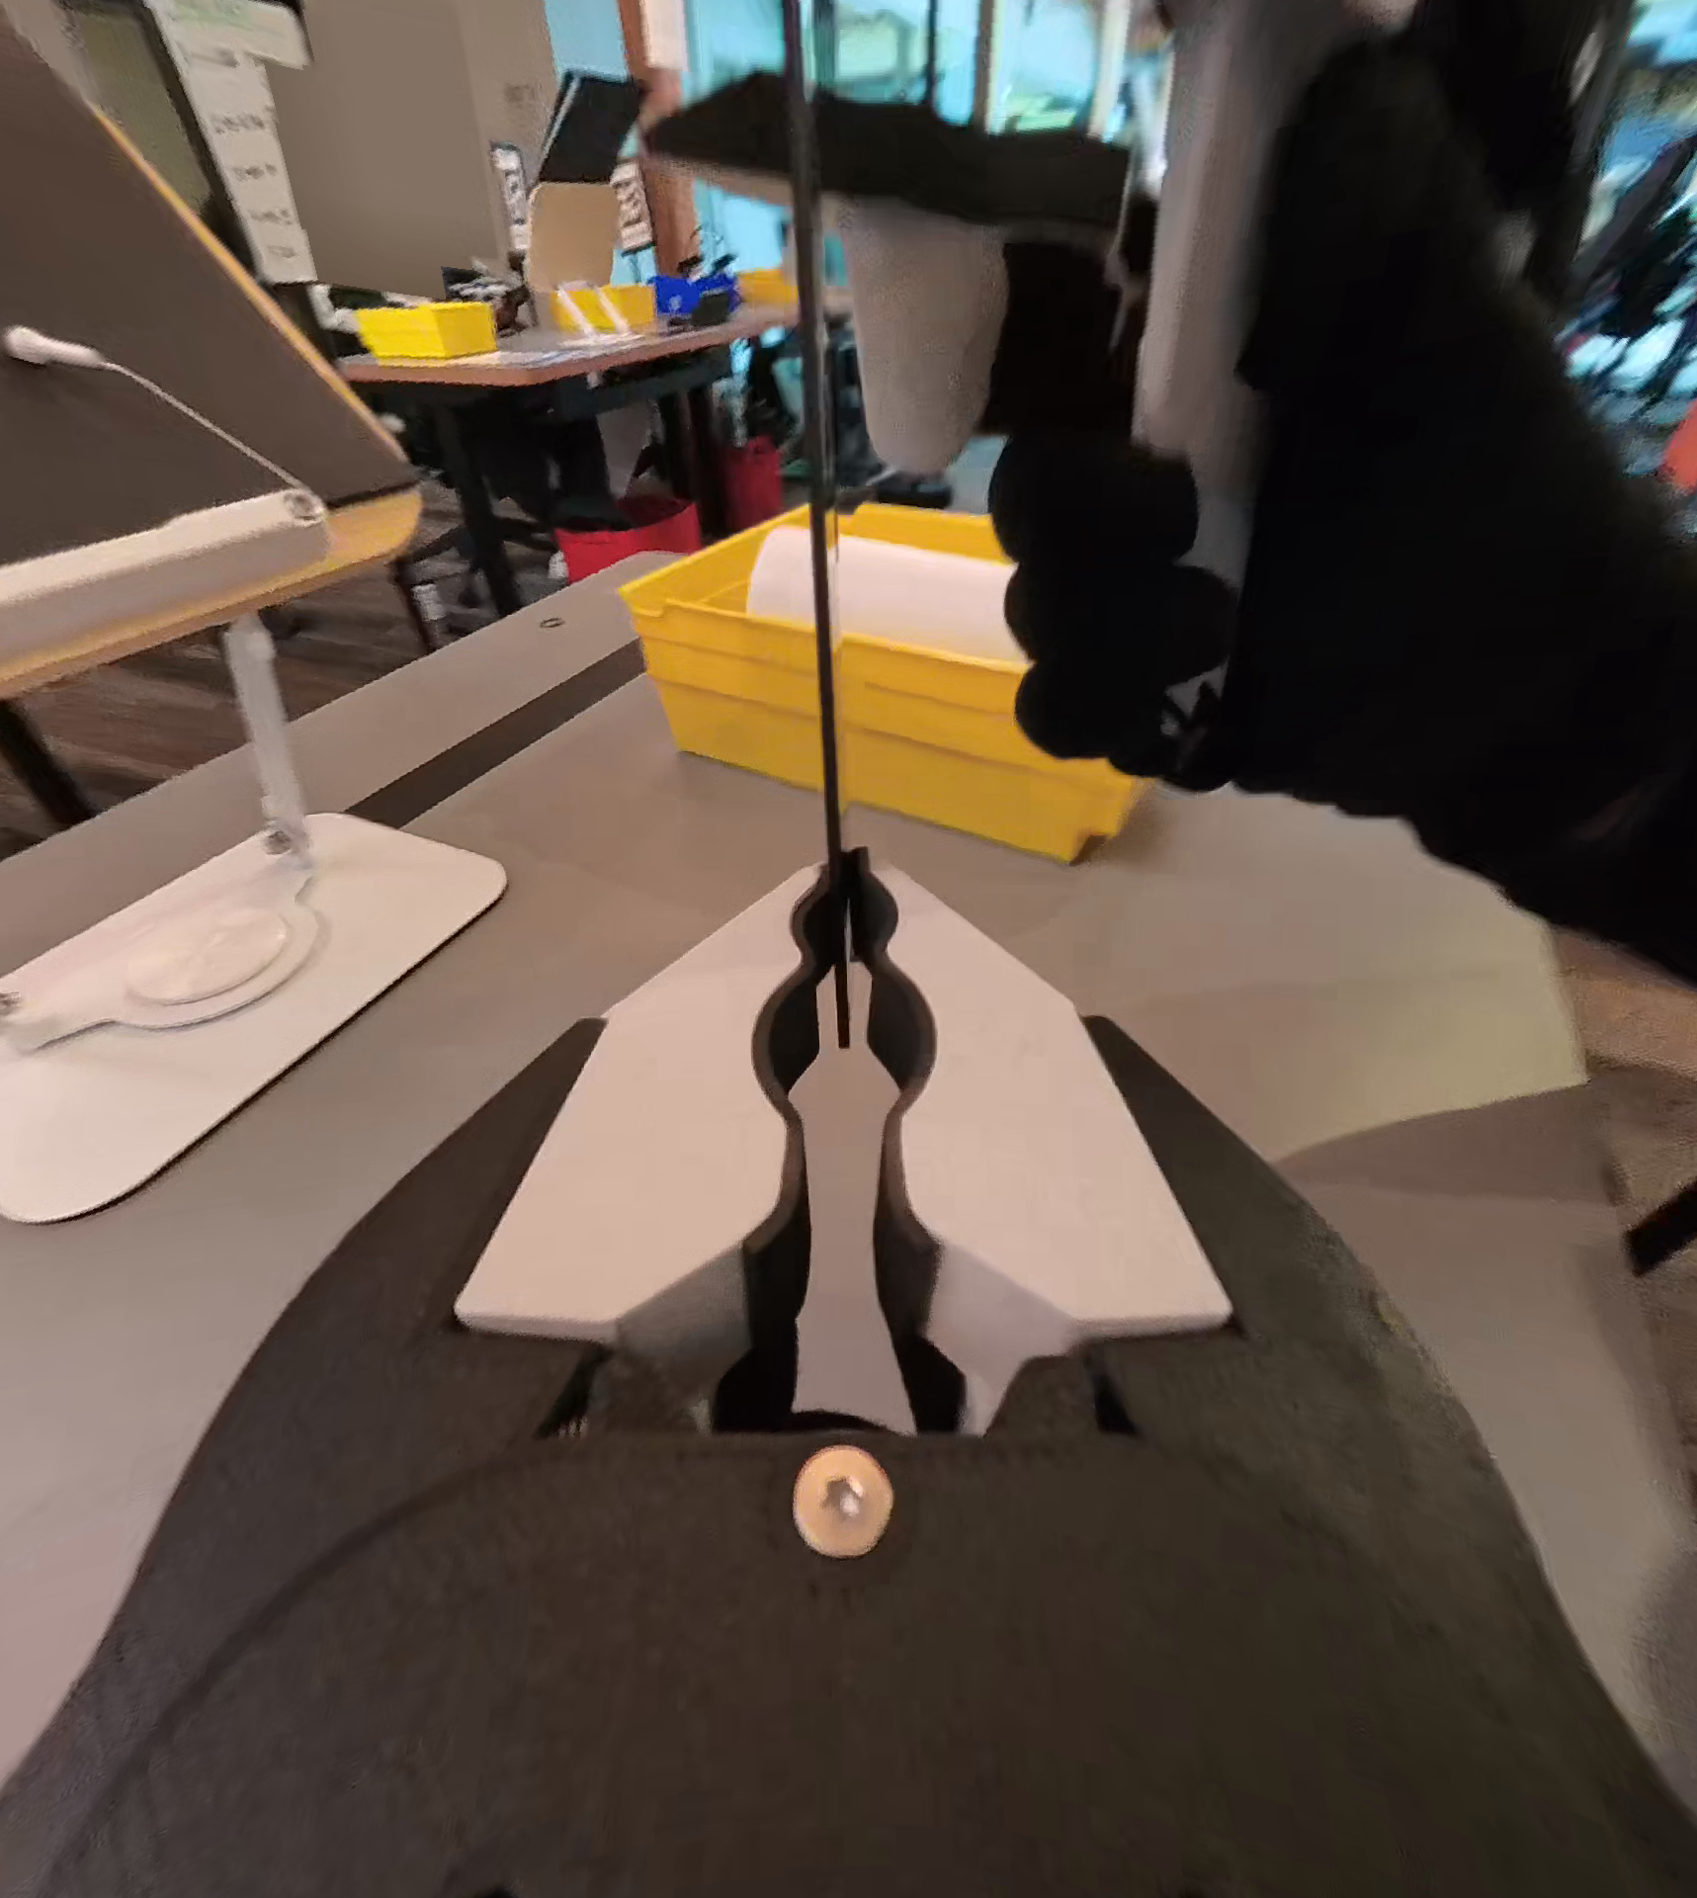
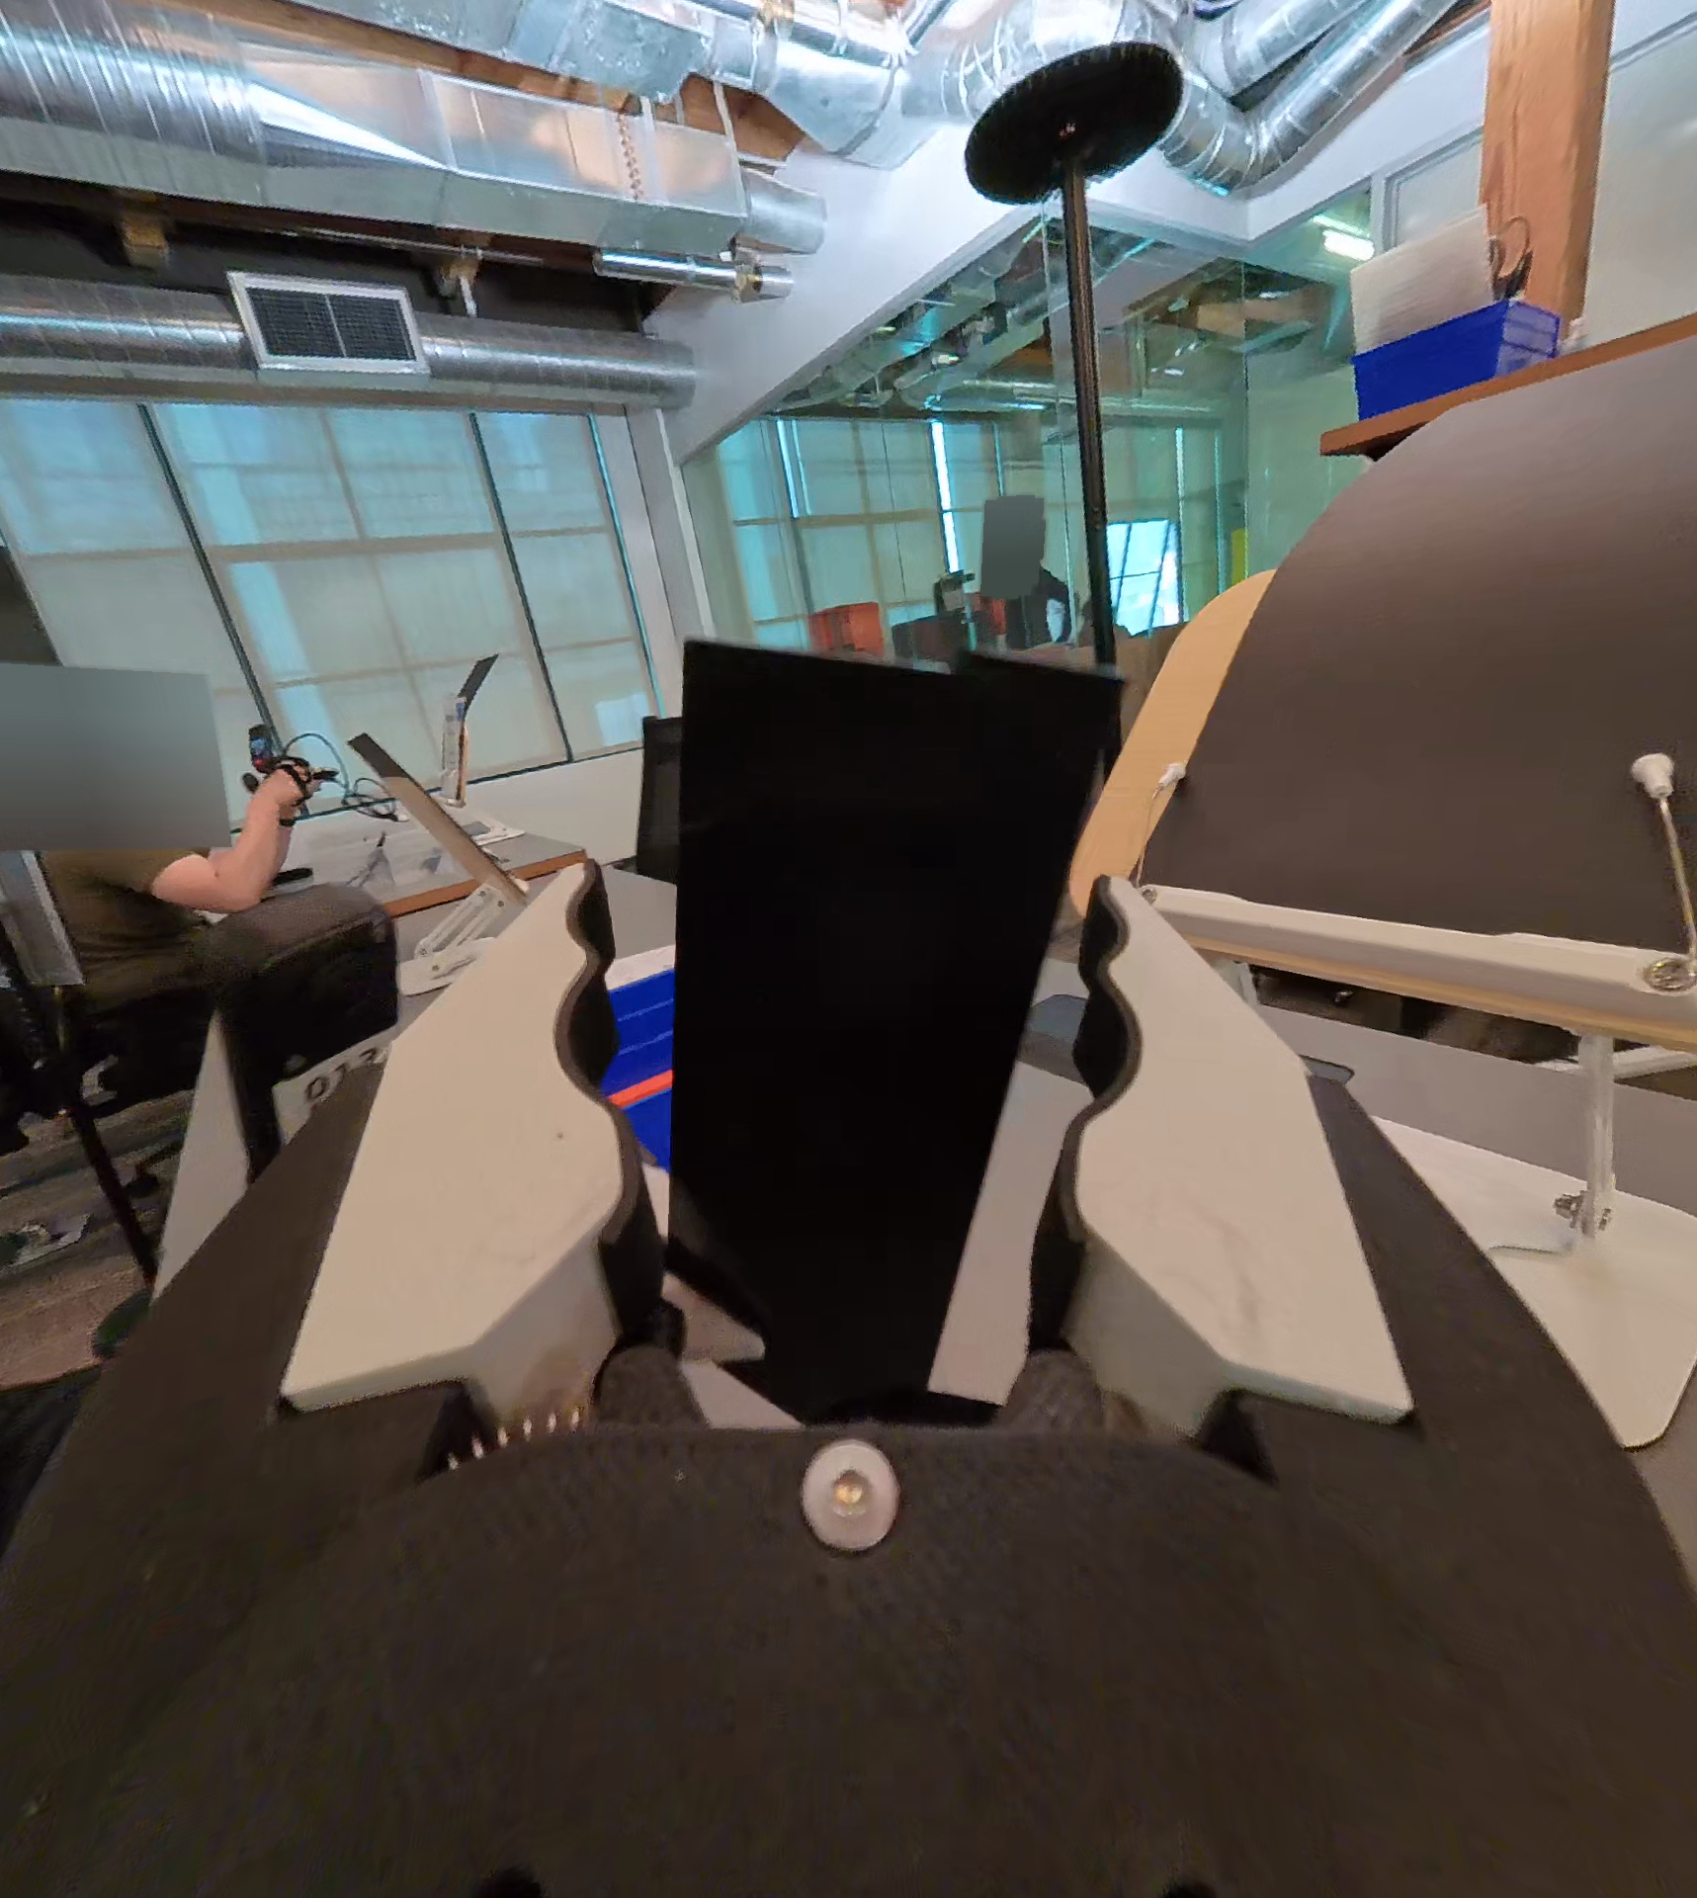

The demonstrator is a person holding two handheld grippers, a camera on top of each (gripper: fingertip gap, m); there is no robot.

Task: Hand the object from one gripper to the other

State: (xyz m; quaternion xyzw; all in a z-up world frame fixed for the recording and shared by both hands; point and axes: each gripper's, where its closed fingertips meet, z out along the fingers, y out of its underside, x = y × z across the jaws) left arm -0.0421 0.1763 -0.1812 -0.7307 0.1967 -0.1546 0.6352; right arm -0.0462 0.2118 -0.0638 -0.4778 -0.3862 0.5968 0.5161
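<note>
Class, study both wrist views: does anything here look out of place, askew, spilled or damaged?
Nothing stands out. The left gripper is shut on the thin black plate, held upright and edge-on; the right gripper is open around it. The yellow bin sits flat on the table.

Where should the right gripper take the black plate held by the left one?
On the free end of the black plate, away from the left gripper pinching the other end. It is thin and flat, so pressing its broad faces seems safest; the open right gripper now flanks its narrow edges.
</note>
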